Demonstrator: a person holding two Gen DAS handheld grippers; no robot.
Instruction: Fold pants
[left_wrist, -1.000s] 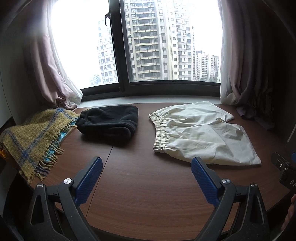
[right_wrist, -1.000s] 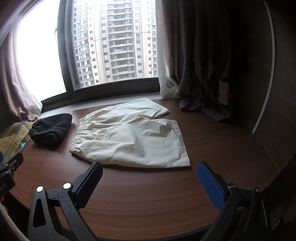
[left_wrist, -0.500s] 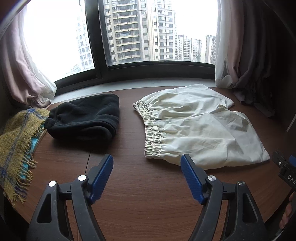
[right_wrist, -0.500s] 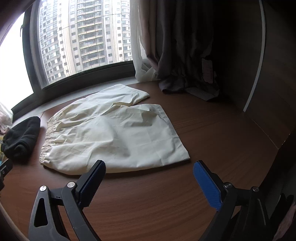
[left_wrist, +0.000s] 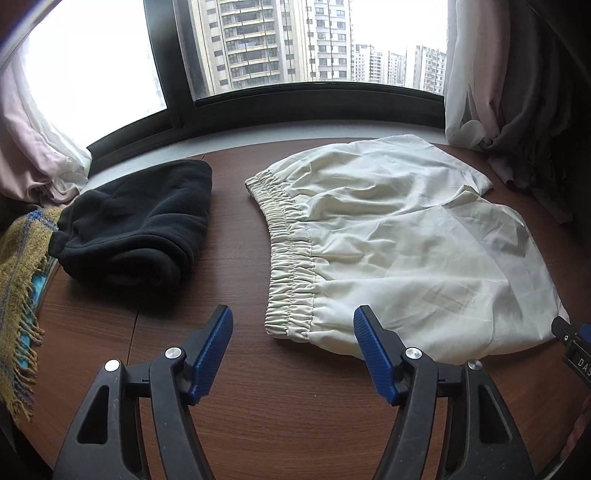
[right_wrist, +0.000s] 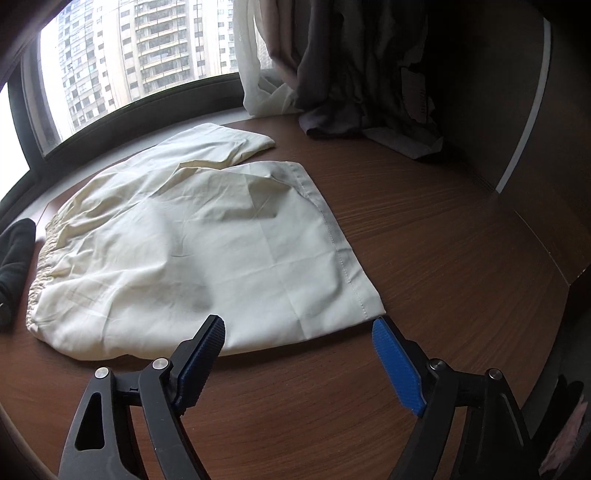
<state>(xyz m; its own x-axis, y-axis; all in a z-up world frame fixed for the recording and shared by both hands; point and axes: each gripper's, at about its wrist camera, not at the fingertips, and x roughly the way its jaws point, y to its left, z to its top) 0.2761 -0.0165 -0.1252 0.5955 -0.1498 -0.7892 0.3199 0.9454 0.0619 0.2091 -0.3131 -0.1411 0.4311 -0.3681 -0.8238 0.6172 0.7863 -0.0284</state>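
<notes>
Cream shorts (left_wrist: 399, 236) (right_wrist: 192, 243) lie spread flat on the brown wooden table (left_wrist: 295, 406), elastic waistband (left_wrist: 291, 266) to the left, leg hems to the right. My left gripper (left_wrist: 293, 325) hovers just above the near corner of the waistband; its jaws are closing, with that corner in the gap and no pad touching it. My right gripper (right_wrist: 297, 328) hangs over the near edge of the closer leg by its hem corner; its jaws are closing too, the cloth edge lying between them without contact. A bit of the right gripper shows at the right edge of the left wrist view.
A folded black fleece (left_wrist: 136, 229) sits left of the shorts, with a yellow plaid fringed blanket (left_wrist: 18, 280) at the table's left edge. Curtains (right_wrist: 354, 66) drape onto the far right corner. A window runs along the back, and a dark wall panel (right_wrist: 517, 129) stands at right.
Both grippers have come down and forward toward the shorts, and their jaws have narrowed. The left now stands at the waistband corner, the right at the leg hem corner.
</notes>
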